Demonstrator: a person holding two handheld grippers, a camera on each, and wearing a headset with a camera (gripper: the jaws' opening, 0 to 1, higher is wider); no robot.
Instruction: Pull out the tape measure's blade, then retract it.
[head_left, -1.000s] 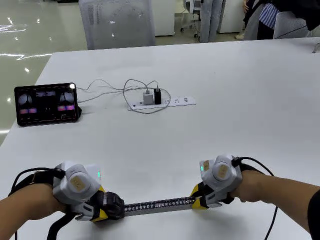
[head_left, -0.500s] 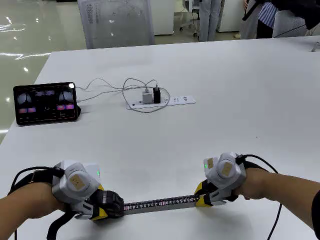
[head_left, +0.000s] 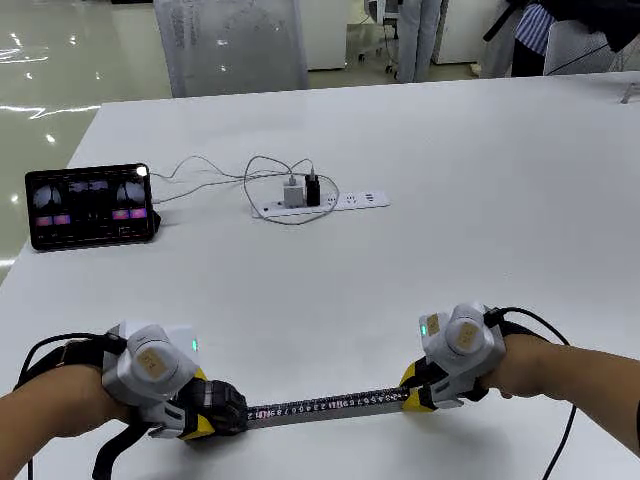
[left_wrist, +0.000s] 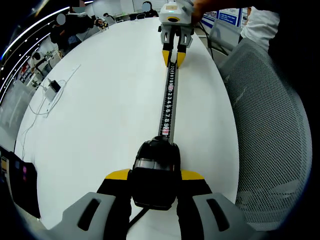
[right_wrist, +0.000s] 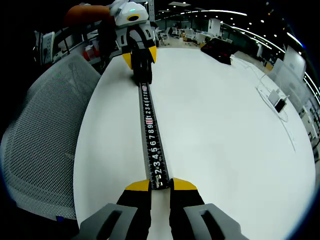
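The black tape measure case (left_wrist: 155, 172) sits clamped between the yellow-tipped jaws of my left gripper (head_left: 205, 416) at the near edge of the white table (head_left: 400, 260). From the case (head_left: 228, 412) the numbered blade (head_left: 325, 405) runs rightward, low over the table, to my right gripper (head_left: 412, 398), which is shut on the blade's end. In the right gripper view the blade (right_wrist: 151, 135) leads from my jaws (right_wrist: 160, 187) away to the left gripper (right_wrist: 138, 56). In the left gripper view the blade (left_wrist: 168, 97) stretches to the right gripper (left_wrist: 173, 56).
A dark tablet (head_left: 90, 206) with a lit screen stands at the left. A white power strip (head_left: 320, 203) with chargers and looping cables lies mid-table. A mesh chair (head_left: 232, 45) and people stand beyond the far edge. A mesh chair (left_wrist: 265, 140) also sits by the near edge.
My right gripper has moved further right with the blade's end, drawing more blade out of the case. The left gripper and case have stayed put.
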